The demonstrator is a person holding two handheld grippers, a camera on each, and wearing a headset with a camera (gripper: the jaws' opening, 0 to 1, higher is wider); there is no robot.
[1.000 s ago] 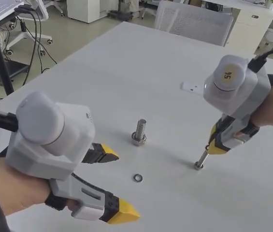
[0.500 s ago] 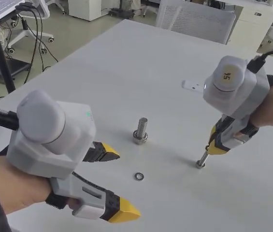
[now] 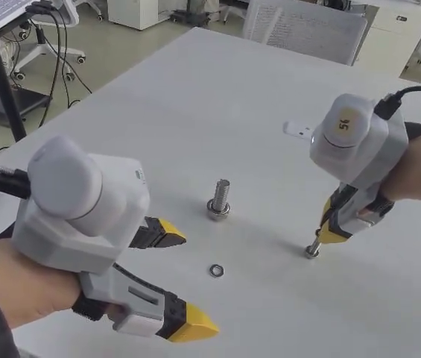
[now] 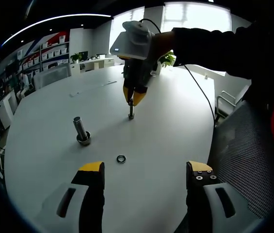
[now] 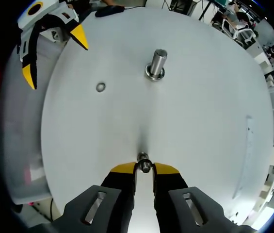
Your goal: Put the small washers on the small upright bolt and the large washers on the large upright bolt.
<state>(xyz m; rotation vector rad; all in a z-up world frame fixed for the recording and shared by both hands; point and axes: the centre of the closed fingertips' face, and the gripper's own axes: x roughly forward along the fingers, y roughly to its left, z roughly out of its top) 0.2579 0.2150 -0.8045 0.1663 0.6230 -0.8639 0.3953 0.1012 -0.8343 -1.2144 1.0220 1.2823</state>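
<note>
Two bolts stand upright on the white table [image 3: 195,104]. The large bolt [image 3: 220,200] is at the middle and the small bolt [image 3: 312,249] is well to its right and a little nearer the person. One loose washer [image 3: 217,270] lies flat on the table just in front of the large bolt, touching neither bolt. The right gripper [image 3: 328,237] points down right of the large bolt with its yellow-tipped fingers [image 5: 122,169] drawn close together, pinching the top of the small bolt – whether a washer sits between them I cannot tell. Left of the large bolt and nearer the person, the left gripper [image 3: 188,282] hangs above the table with its fingers spread wide and nothing between them – the washer lies ahead of the gap.
</note>
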